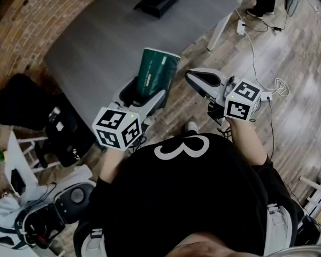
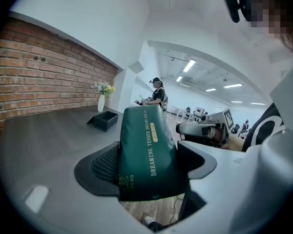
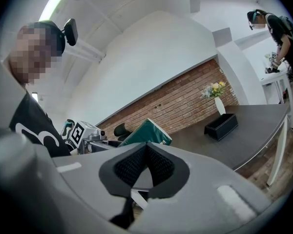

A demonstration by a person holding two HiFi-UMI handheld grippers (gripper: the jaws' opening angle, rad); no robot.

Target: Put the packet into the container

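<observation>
1 packet (image 2: 147, 145) in L gripper (image 2: 150, 164)

Open stretch of grey table (image 1: 107, 42) before black container (image 1: 158, 0) and vase (image 2: 101, 103)

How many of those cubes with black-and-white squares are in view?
2. One cube rides on the left gripper, which grips the green packet; the other rides on the right gripper.
</observation>
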